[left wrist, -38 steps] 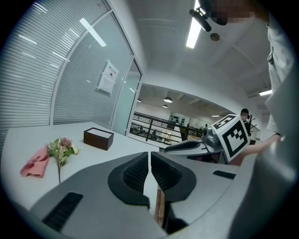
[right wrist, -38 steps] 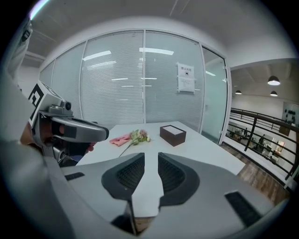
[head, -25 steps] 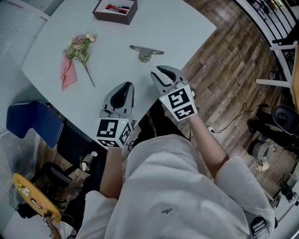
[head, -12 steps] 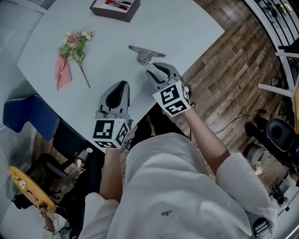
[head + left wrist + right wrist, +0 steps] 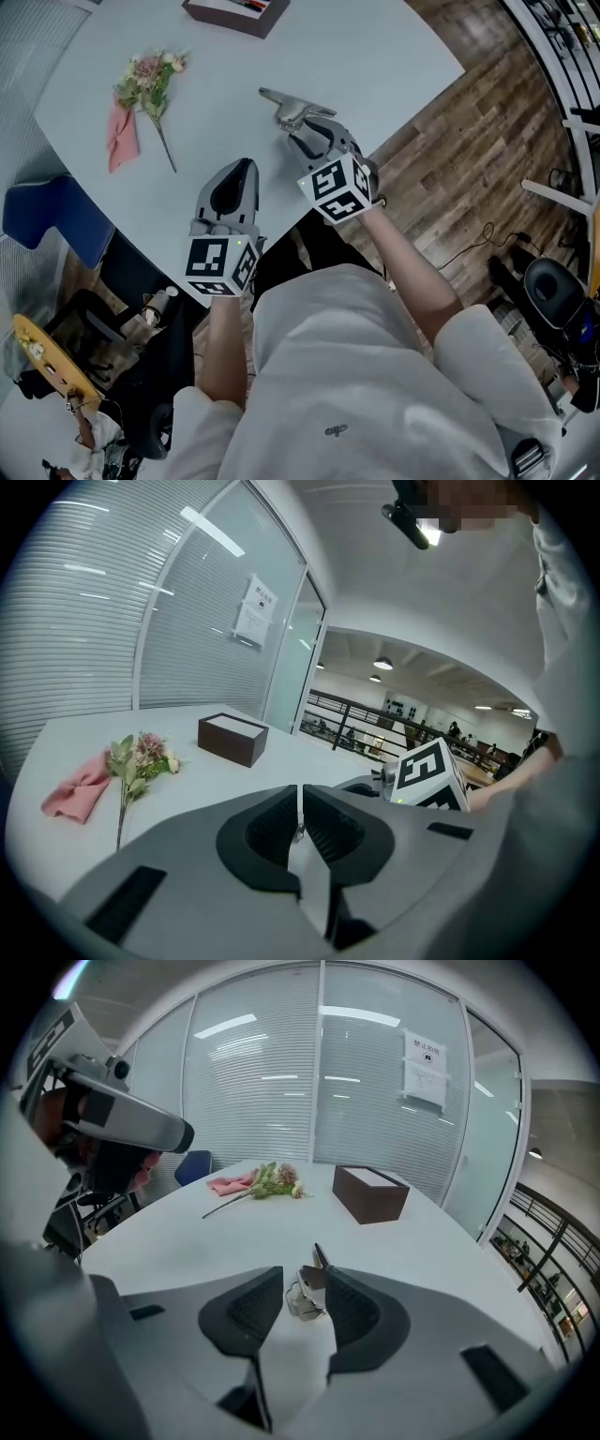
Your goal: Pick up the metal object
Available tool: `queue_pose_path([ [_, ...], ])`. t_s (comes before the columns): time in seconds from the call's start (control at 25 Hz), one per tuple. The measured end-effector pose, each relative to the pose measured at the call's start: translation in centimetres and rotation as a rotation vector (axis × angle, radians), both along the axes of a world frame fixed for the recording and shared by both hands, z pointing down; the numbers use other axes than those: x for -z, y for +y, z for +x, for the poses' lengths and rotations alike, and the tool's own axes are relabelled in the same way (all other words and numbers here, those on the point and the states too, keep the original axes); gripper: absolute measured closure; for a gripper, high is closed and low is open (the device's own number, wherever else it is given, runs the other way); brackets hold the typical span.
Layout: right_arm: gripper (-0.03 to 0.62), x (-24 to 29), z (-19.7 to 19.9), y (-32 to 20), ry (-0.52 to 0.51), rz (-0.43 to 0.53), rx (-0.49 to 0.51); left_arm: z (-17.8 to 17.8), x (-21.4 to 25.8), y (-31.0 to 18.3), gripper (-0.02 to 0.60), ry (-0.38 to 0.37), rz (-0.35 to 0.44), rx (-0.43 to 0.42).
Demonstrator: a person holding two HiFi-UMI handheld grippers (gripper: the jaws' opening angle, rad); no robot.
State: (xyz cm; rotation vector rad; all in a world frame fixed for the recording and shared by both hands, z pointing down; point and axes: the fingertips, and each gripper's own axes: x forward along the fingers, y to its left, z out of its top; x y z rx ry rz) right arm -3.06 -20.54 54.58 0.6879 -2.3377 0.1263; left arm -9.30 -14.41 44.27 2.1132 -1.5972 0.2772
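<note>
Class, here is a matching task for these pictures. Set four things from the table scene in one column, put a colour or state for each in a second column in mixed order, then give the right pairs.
Things:
1. metal object
2. cloth
3. box
4. left tongs

Colour or state:
a. dark brown
b. jaws together
c. pink
d. shiny silver

Pairs: 1-d; 2-c; 3-a; 4-b
</note>
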Motion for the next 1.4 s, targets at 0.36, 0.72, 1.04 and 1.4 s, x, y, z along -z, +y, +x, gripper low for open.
queue_pose_path([
  [0.36, 0.439, -2.2, -0.3, -0.5, 0.045, 0.024, 0.046, 0.1, -0.2, -0.2, 0.551, -0.013, 0.006, 0.029],
  [0.72, 0.436, -3.5, -1.1, -1.5, 0.107, 0.102, 0.075, 0.4, -1.5, 0.2, 0.551, 0.002, -0.019, 0.025],
  [1.04, 0.434, -4.8, -1.9, -1.7, 0.141, 0.134, 0.110, 0.0, -2.1, 0.2, 0.551, 0.003, -0.027, 0.031],
  [1.4, 0.436, -5.2, -2.2, -2.6, 0.160, 0.164, 0.100, -0.7, -2.5, 0.3, 0.551, 0.012, -0.034, 0.051],
])
